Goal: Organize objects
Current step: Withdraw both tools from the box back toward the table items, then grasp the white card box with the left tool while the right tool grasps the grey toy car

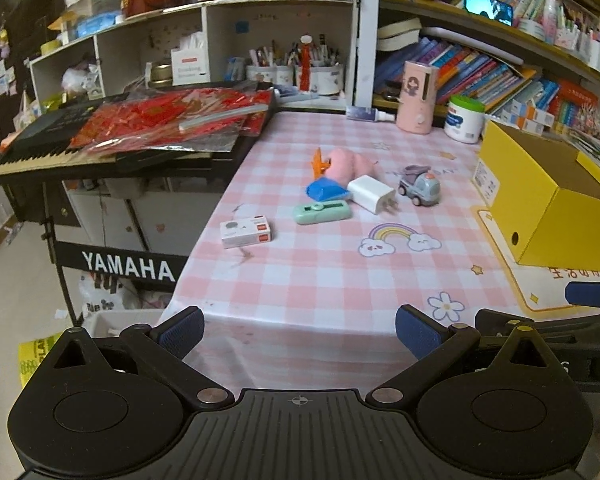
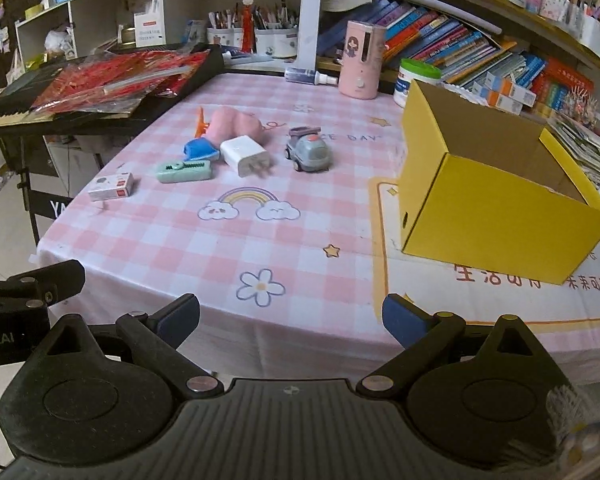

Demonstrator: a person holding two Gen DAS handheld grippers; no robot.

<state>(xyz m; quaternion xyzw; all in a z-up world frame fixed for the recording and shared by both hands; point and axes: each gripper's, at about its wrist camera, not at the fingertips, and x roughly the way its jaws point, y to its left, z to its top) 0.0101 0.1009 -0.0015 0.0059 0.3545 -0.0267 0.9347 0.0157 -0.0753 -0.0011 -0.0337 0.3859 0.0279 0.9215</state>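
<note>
On the pink checked tablecloth (image 1: pixel 300 280) lie a small white box (image 1: pixel 246 233), a mint green stapler-like case (image 1: pixel 322 212), a blue piece (image 1: pixel 326 191), an orange clip (image 1: pixel 319 162), a pink soft toy (image 1: pixel 346 164), a white charger plug (image 1: pixel 372 194) and a grey toy truck (image 1: pixel 420 186). The same group shows in the right wrist view: box (image 2: pixel 111 187), green case (image 2: pixel 184 171), charger (image 2: pixel 246 155), truck (image 2: pixel 309 151). An open yellow carton (image 2: pixel 496 220) stands at the right. My left gripper (image 1: pixel 298 334) and right gripper (image 2: pixel 290 322) hang open at the table's near edge, both holding nothing.
A keyboard (image 1: pixel 40 152) covered with red packets (image 1: pixel 168 120) borders the table on the left. At the back stand a pink cylinder (image 2: pixel 360 60), a white tub (image 2: pixel 416 80), a spray bottle (image 2: pixel 310 76), pen cups and shelves of books (image 2: pixel 460 48).
</note>
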